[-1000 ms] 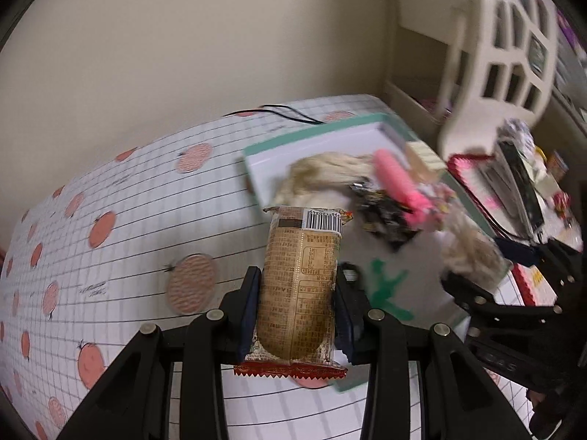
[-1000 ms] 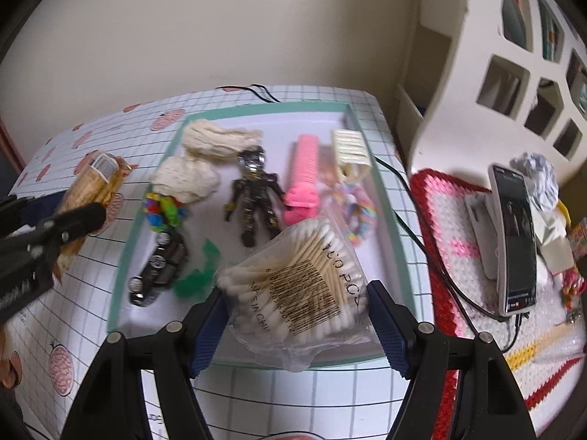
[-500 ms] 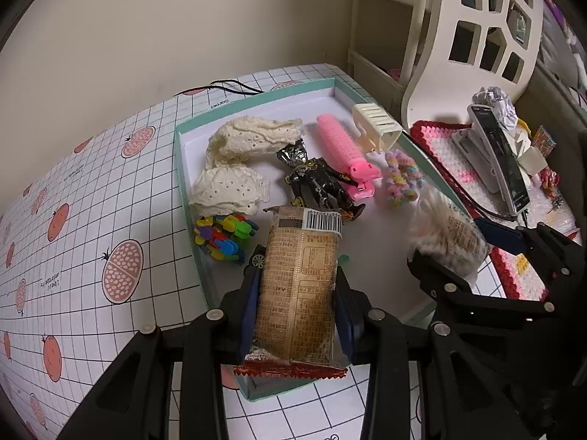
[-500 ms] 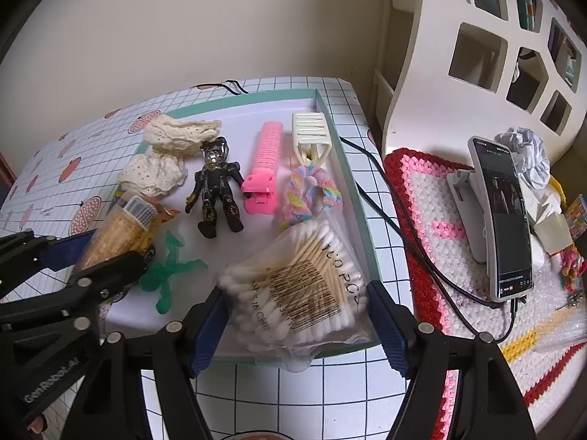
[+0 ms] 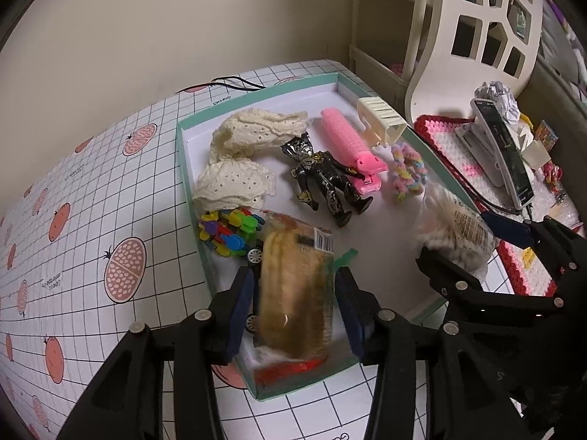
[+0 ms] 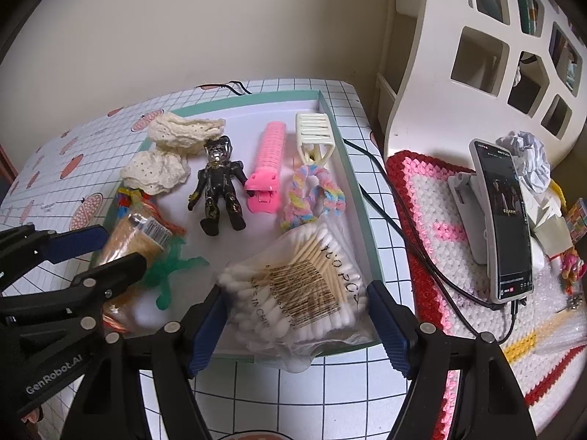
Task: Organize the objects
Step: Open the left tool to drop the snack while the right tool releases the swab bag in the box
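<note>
Left wrist view puts your left tool (image 5: 295,295) over the near end of the teal-rimmed tray (image 5: 182,168), its blue pads standing off both sides of the snack packet (image 5: 293,286). The packet is motion-blurred, so you are no longer pinching it and it sits loose between the pads, above the tray floor and a small toy car (image 5: 254,256). The right wrist view shows what this one hides: the packet's barcoded end lying over the green stretchy figure (image 6: 172,267) at the tray's left side.

Your right tool (image 6: 295,310) has its pads against both sides of the clear bag of cotton swabs (image 6: 293,286) (printed text and barcode facing up), held at the tray's near right corner. From the left view that bag is only a pale blur at your right tool's tip.

Both views show the cream lace pieces (image 5: 256,132), black figure (image 5: 326,179), pink hair roller (image 6: 269,161), cream claw clip (image 6: 315,135) and pastel scrunchie (image 6: 312,198) in the tray. Only the left view shows the colourful plastic links (image 5: 231,229) clearly. Off the counter's right edge, a phone (image 6: 508,220) stands on a crocheted mat (image 6: 433,198).
</note>
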A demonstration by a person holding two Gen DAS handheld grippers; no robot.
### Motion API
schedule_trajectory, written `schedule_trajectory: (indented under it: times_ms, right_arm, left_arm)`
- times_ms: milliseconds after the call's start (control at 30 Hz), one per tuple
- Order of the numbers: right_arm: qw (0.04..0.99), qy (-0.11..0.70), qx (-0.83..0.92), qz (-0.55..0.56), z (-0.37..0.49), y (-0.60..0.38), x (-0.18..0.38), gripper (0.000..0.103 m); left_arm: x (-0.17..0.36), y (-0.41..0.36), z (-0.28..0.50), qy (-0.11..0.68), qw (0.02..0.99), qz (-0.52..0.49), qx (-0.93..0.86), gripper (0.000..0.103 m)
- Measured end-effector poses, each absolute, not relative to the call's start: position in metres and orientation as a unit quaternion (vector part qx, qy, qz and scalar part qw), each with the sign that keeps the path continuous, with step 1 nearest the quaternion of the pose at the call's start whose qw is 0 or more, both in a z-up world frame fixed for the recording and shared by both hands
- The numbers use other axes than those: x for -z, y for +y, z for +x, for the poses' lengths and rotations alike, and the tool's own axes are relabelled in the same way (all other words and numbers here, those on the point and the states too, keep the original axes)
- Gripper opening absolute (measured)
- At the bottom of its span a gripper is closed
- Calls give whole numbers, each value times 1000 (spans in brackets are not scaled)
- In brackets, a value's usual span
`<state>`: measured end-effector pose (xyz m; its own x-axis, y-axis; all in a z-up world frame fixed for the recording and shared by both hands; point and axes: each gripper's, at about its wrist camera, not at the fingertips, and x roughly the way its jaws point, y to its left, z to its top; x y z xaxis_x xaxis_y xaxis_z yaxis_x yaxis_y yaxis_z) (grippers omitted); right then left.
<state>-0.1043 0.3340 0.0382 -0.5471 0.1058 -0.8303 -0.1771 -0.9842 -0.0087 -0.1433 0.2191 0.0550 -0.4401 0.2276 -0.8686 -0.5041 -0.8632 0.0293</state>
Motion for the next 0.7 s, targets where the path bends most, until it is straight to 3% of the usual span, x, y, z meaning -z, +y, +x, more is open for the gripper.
schedule_trajectory:
  times_ms: [133, 300, 700]
  right_arm:
    - [79, 37, -882, -464, -103, 332, -41, 79]
    - [78, 44, -885, -456, -100, 332, -44, 87]
    - [68, 67, -883, -460, -92, 329, -43, 102]
  left_arm:
    - [-61, 217, -141, 139, 218, -476, -840, 48]
    - [-69, 212, -138, 131, 215, -469, -847, 49]
    - [-77, 186, -133, 91, 186, -472, -857, 63]
